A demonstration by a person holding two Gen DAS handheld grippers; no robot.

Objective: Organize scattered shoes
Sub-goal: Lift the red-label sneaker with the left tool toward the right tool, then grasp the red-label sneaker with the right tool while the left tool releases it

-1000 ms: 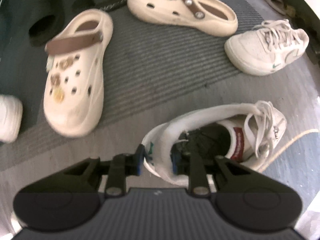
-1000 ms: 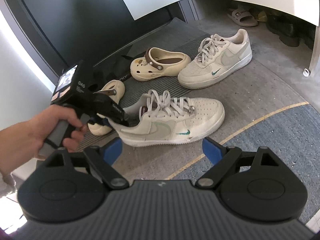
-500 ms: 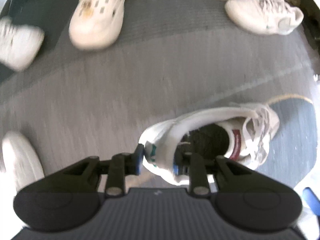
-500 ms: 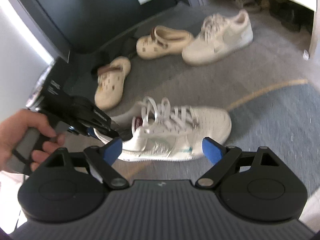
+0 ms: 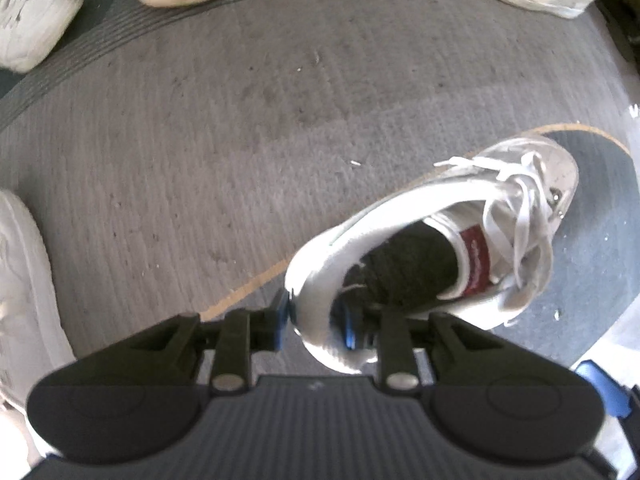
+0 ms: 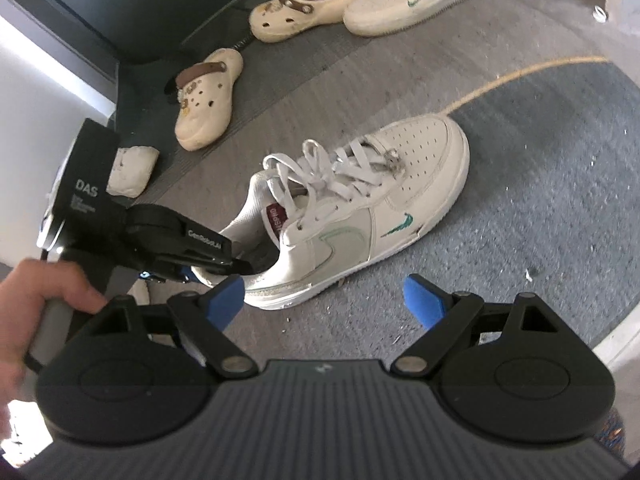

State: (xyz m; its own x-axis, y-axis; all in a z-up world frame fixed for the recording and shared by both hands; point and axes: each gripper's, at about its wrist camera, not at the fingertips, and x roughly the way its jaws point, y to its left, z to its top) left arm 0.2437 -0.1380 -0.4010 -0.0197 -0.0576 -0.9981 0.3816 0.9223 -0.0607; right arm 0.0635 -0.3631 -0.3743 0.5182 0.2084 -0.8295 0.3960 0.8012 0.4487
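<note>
The left gripper [image 5: 316,318] has the heel collar of the white sneaker [image 6: 360,208] between its pads, jaws easing open. The sneaker rests on the grey carpet [image 5: 248,128], its long axis running from heel at the tongs to toe away and right. The right gripper [image 6: 324,298] stands wide and empty, just short of the sneaker's side.

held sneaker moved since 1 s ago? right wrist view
Yes. The held sneaker, its heel between the left tongs, has shifted away from the clogs, off the ribbed mat, with its toe near the tan carpet line.
</note>
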